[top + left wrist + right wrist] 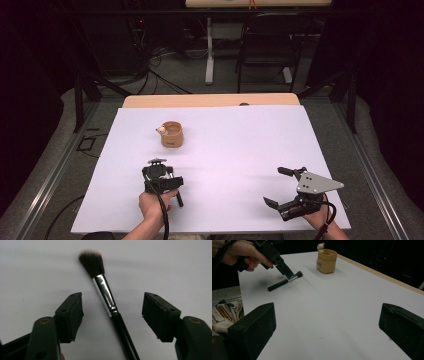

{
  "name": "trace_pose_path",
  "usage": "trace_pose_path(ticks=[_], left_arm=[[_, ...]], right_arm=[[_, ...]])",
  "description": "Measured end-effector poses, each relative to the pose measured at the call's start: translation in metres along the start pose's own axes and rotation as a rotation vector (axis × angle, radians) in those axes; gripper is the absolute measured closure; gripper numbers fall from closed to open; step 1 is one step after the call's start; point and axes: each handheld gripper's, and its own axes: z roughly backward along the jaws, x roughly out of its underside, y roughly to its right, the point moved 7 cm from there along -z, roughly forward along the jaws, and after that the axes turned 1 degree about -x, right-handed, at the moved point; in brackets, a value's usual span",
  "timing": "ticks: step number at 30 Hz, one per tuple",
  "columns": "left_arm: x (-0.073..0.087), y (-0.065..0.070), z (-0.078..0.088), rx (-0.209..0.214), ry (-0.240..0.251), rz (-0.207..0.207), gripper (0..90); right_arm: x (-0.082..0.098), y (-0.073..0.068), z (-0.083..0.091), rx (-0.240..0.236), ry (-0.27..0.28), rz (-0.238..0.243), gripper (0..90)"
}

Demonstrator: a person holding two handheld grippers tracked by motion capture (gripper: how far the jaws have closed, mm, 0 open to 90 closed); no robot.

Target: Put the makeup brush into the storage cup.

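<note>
I have the left gripper (112, 312) over the brush (107, 300), jaws wide open either side of its ferrule, gripping nothing; the brush lies flat on the table (240, 140). Next I'd lower, close on it, probably carry it to the cup (172, 134). My right gripper (282, 186) waits open, empty

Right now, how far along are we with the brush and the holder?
Nothing looks done: the makeup brush lies flat on the white table, apart from the tan holder. In hand: the left gripper hangs open over the brush, its fingers either side of the ferrule, not closed. The right gripper is open and idle. Left, probably: grasp, lift, and place it in the holder.
</note>
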Motion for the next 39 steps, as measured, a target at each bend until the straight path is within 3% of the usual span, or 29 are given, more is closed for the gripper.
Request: trace_pose_path(ticks=[6, 18, 23, 26, 30, 37, 39], left_arm=[[-0.001, -0.001, 0.001, -0.037, -0.06, 0.04, 48.1], [0.002, 0.006, -0.006, -0.067, -0.106, 0.034, 64.2], [0.004, 0.009, -0.007, -0.084, -0.101, 0.015, 69.9], [0.006, 0.009, -0.007, -0.113, -0.082, -0.014, 74.6], [0.008, 0.008, -0.007, -0.121, -0.077, -0.045, 77.2], [0.008, 0.007, -0.007, -0.098, -0.067, -0.073, 78.1], [0.008, 0.006, -0.005, -0.075, -0.061, -0.085, 78.5]], right_arm=[[0.0, 0.001, 0.0, -0.004, -0.005, -0.005, 0.9], [-0.001, 0.001, 0.0, -0.006, 0.006, -0.002, 2.0], [-0.002, 0.0, -0.001, -0.007, 0.008, -0.004, 2.0], [-0.002, 0.001, -0.001, -0.008, 0.008, -0.006, 2.1], [-0.002, 0.001, -0.001, -0.008, 0.008, -0.007, 2.1], [-0.002, 0.001, -0.001, -0.005, 0.005, -0.007, 2.2], [-0.001, 0.001, -0.001, -0.007, 0.005, -0.007, 2.2]])
